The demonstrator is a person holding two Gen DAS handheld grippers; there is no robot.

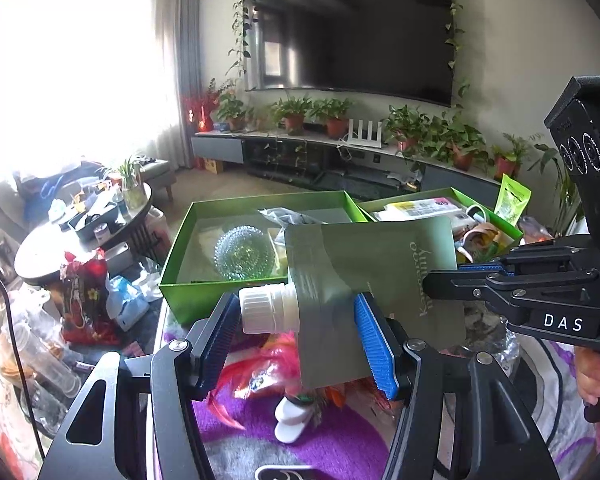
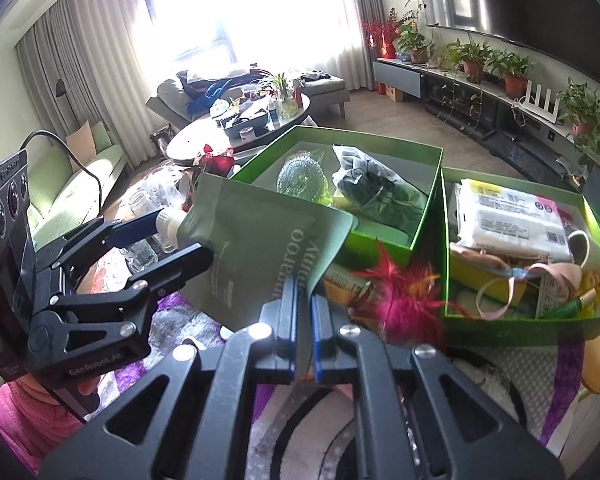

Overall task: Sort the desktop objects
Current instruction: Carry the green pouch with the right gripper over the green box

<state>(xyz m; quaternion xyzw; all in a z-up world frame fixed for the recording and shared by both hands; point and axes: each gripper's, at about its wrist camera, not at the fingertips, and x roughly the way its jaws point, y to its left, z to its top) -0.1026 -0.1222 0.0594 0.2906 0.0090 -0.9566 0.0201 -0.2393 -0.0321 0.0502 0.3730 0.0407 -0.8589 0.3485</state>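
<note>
A dark green spout pouch [image 1: 364, 276] with a white screw cap [image 1: 260, 308] hangs in the air in front of two green boxes. My left gripper [image 1: 300, 344] has its blue pads around the pouch's cap end, jaws spread about the pouch's width. My right gripper [image 2: 302, 336] is shut on the pouch's [image 2: 260, 248] lower edge; in the left wrist view it [image 1: 452, 280] reaches in from the right. The left green box [image 2: 340, 184] holds a knobbly glass ball [image 2: 302, 176] and a dark bagged item [image 2: 372, 192]. The right green box [image 2: 528, 320] is full of packets and ribbon.
A red feather toy [image 2: 404, 296] and a white bottle [image 1: 292, 424] lie on the purple patterned cloth [image 1: 340, 444] below the pouch. A round coffee table [image 2: 236, 128] with clutter, a sofa and a TV cabinet with potted plants stand beyond.
</note>
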